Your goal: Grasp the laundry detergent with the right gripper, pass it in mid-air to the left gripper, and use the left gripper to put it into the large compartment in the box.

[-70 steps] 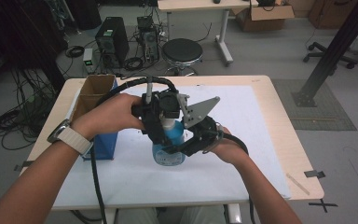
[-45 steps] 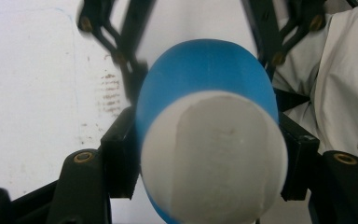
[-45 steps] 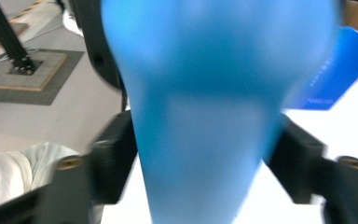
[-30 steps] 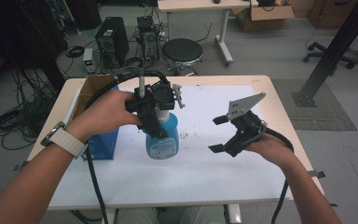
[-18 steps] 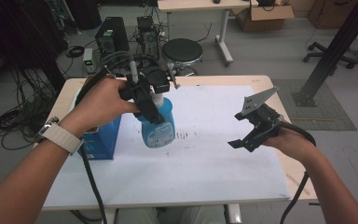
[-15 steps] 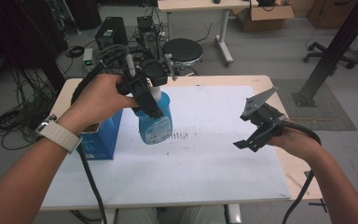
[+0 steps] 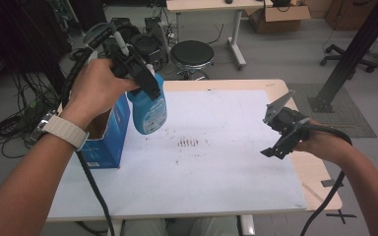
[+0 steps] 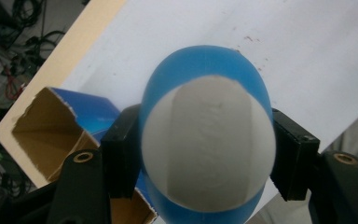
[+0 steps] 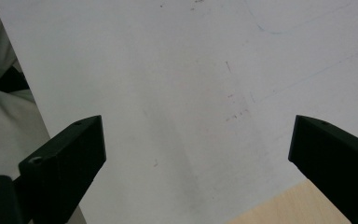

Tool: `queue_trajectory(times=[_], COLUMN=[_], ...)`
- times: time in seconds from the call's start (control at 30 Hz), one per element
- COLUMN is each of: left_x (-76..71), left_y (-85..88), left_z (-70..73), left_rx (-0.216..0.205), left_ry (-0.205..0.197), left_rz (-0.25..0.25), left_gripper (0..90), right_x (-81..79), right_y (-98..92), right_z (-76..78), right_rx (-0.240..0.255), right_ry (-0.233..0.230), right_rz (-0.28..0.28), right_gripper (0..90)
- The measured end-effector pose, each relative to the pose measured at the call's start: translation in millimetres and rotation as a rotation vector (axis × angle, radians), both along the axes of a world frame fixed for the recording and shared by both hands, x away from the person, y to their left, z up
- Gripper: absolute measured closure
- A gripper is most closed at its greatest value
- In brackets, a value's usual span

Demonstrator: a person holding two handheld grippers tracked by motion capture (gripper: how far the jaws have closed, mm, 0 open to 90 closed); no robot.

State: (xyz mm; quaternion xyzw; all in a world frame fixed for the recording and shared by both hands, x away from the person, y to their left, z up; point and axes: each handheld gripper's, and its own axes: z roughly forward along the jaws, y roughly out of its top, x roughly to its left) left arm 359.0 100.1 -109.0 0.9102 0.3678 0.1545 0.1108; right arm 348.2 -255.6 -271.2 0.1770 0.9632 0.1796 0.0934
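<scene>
Blue spray bottle (image 7: 148, 105) hangs above the table's far left, over the open blue box (image 7: 106, 132), clamped at its upper part by your left gripper (image 7: 145, 81). Lower it upright into the box, keeping clear of the flaps. Your right gripper (image 7: 278, 132) hovers at the right, jaws wide apart, holding nothing.

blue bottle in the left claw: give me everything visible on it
The blue bottle looks like glossy plastic, rounded body, with a printed label on its side in the high view. It hangs upright in the air above the white sheet, beside the open blue box. The left claw is shut on its upper part. In the left claw view, a pale grey domed top sits between the two black pads. Nothing else touches it.
</scene>
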Motion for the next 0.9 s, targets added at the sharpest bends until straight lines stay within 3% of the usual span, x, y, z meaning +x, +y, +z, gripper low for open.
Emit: queue_trajectory(times=[0.1, 0.13, 0.27, 0.33, 0.4, 0.9], left_x=[2.7, 5.5, 10.1, 11.8, 15.8, 23.5], left_y=[4.3, 8.4, 16.0, 19.3, 27.0, 57.5], left_z=[2.4, 3.9, 6.4, 7.3, 9.1, 21.4], left_rx=[-0.009, -0.021, -0.027, -0.031, -0.049, -0.101], left_ry=[-0.006, -0.009, -0.016, -0.014, -0.01, -0.024], left_rz=[0.036, 0.082, 0.139, 0.156, 0.217, 0.398], left_gripper=[38.0, 38.0, 38.1, 38.1, 38.1, 38.1], right_x=[-1.1, -1.7, -2.7, -2.6, -1.1, 6.0], right_y=[-3.8, -4.7, -7.5, -8.2, -9.6, -12.7], right_z=[-0.6, -1.0, -3.5, -4.0, -3.7, 2.5], right_rx=[-0.012, -0.02, -0.056, -0.057, -0.058, -0.055], right_ry=[0.01, 0.015, 0.009, 0.01, 0.011, -0.002], right_rz=[0.001, 0.002, 0.0, 0.003, 0.006, -0.002], right_gripper=[3.7, 3.8, 3.8, 3.8, 3.8, 3.4])
